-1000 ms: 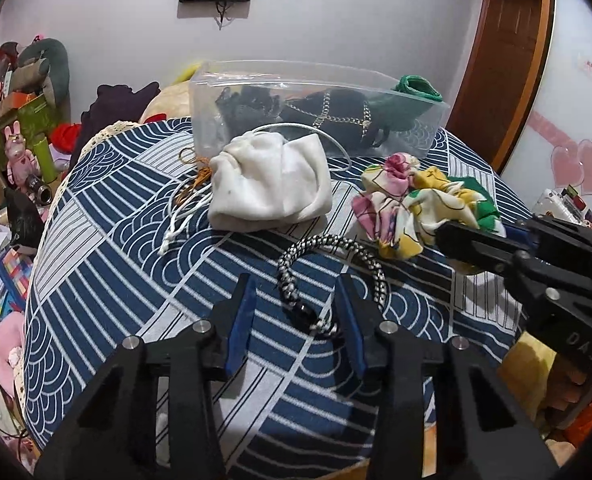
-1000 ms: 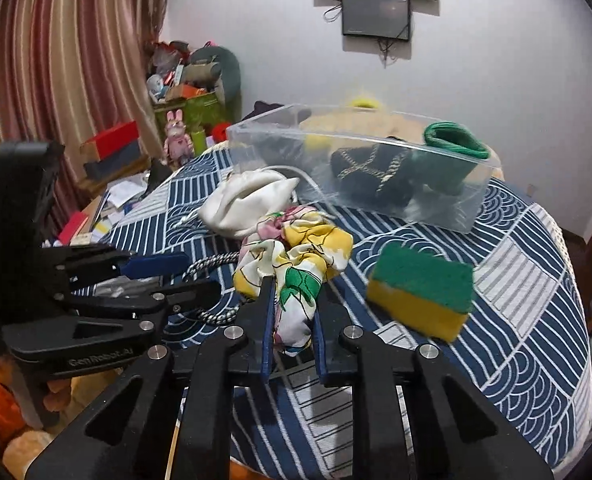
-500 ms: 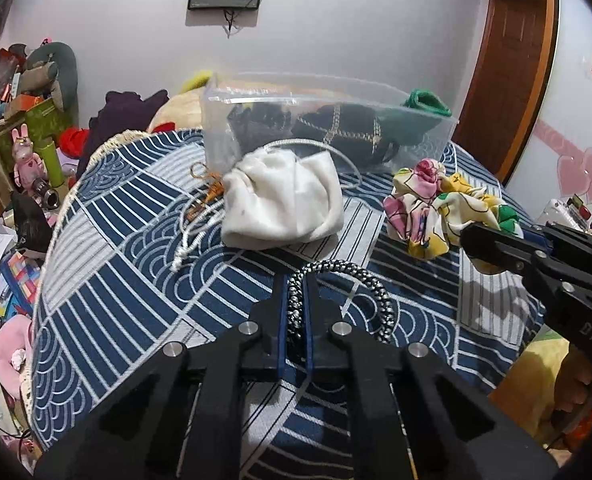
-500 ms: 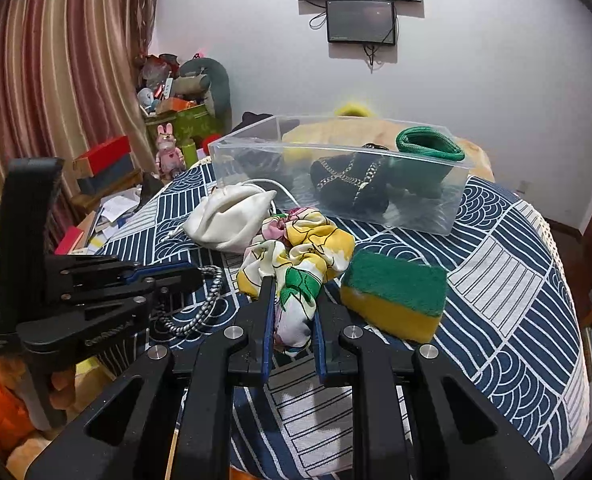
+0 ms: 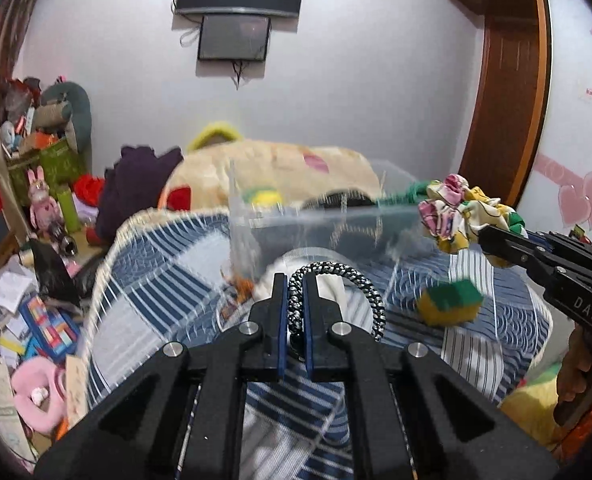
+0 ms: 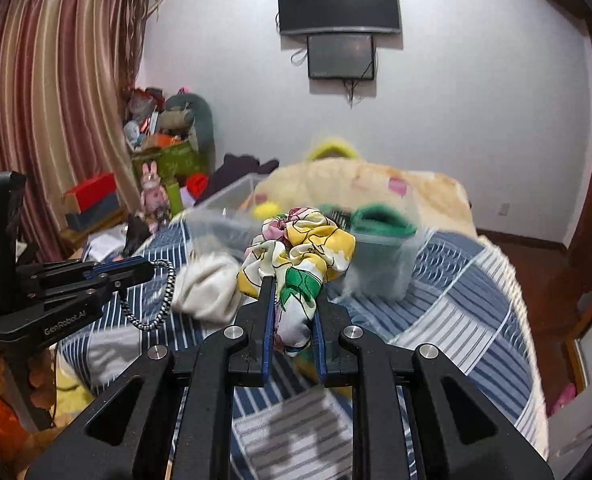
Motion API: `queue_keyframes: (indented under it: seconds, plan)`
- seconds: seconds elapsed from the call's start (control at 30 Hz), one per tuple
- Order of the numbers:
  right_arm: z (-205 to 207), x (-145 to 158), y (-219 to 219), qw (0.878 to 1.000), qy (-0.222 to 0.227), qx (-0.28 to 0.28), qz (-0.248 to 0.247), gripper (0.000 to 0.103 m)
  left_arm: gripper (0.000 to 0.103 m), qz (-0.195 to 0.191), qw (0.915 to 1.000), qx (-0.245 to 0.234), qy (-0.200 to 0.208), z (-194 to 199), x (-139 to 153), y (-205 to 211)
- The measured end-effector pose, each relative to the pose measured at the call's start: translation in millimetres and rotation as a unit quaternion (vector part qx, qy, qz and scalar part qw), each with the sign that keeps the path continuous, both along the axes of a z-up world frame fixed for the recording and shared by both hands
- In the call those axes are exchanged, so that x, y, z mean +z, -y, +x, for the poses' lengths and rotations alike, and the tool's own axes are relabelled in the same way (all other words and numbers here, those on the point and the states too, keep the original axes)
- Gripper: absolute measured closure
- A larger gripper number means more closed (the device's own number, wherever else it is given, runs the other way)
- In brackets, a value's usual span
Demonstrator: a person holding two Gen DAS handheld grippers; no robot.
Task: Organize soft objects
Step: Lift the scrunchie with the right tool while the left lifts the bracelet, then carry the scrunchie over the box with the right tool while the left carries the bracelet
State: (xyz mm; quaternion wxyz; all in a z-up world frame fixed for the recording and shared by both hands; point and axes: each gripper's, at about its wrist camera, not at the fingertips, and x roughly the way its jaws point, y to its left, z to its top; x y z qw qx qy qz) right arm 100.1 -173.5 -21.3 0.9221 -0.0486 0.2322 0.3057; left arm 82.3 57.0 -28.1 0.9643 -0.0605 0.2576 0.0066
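Note:
My left gripper (image 5: 295,286) is shut on a black-and-white braided hair band (image 5: 338,280) and holds it above the blue patterned table (image 5: 168,292). It also shows in the right wrist view (image 6: 164,296). My right gripper (image 6: 292,304) is shut on a floral scrunchie (image 6: 300,252), lifted in the air; it shows at the right of the left wrist view (image 5: 468,216). A clear plastic bin (image 5: 316,228) with dark items and a green piece (image 6: 384,224) stands behind. A white cloth pouch (image 6: 210,288) and a green-yellow sponge (image 5: 450,306) lie on the table.
A beige plush (image 5: 280,168) lies behind the bin. Toys, boxes and papers (image 5: 36,208) crowd the floor at left. A wooden door (image 5: 508,92) is at right. Screens (image 6: 338,20) hang on the wall. Both views are motion-blurred.
The left gripper closed on the hair band and lifted it. The right gripper lifted the scrunchie off the table. Both views tilted upward.

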Motion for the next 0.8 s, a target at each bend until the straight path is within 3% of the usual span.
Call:
queue_keyframes:
  seconds: [0.37,0.8]
  plan:
    - [22,32,-9,0.999,0.047,-0.011,0.014,0.089,0.097,0.008,0.9987,0.013,0.048,30,45,-11]
    - [57,34,-33,0.999,0.045,-0.015,0.003,0.089,0.097,0.013,0.9985,0.042,0.033,88,46,-12]
